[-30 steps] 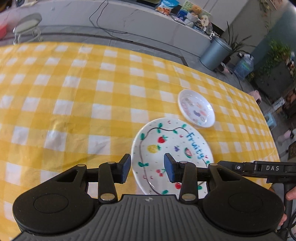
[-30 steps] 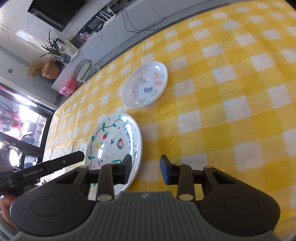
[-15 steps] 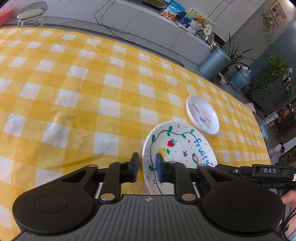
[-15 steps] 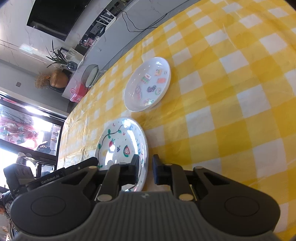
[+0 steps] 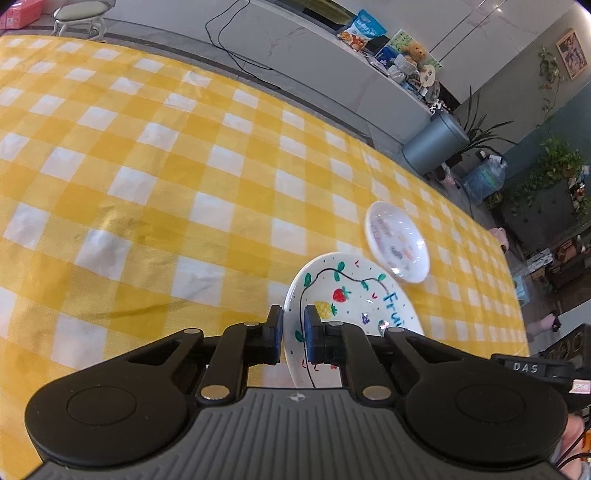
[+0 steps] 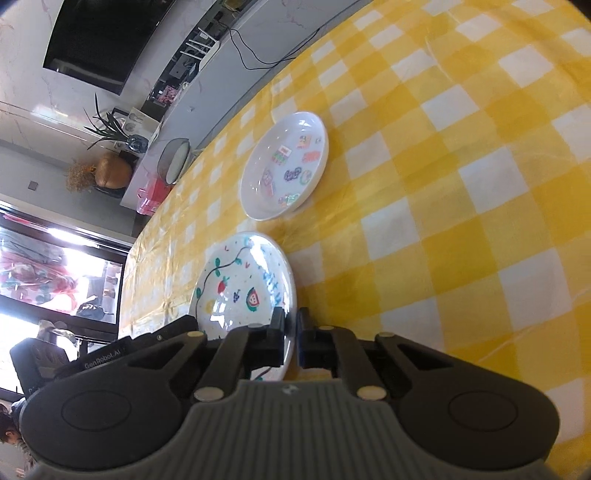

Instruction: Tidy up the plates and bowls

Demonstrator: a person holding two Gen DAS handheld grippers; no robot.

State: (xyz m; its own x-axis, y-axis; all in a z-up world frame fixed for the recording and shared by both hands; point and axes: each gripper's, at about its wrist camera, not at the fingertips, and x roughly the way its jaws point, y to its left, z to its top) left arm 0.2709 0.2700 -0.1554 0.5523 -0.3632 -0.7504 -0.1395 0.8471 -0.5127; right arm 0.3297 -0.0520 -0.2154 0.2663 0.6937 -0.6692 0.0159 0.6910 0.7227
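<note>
A white plate painted with fruit and the word "Fruity" (image 5: pixel 354 295) lies on the yellow checked tablecloth (image 5: pixel 147 166). My left gripper (image 5: pixel 293 334) is shut on its left rim. My right gripper (image 6: pixel 291 338) is shut on the opposite rim of the same plate (image 6: pixel 240 284). A smaller white bowl with sticker pictures (image 5: pixel 397 242) sits just beyond the plate, close to its far edge; it also shows in the right wrist view (image 6: pixel 286 166).
The tablecloth (image 6: pixel 461 184) covers the whole table. Beyond the far edge are a grey bin (image 5: pixel 434 142), a white counter with snack bags (image 5: pixel 365 31) and a stool (image 5: pixel 81 11). The other gripper's body (image 5: pixel 532 369) shows at lower right.
Both grippers went from open to shut on opposite rims of the fruit plate. The plate now looks tilted up a little from the cloth.
</note>
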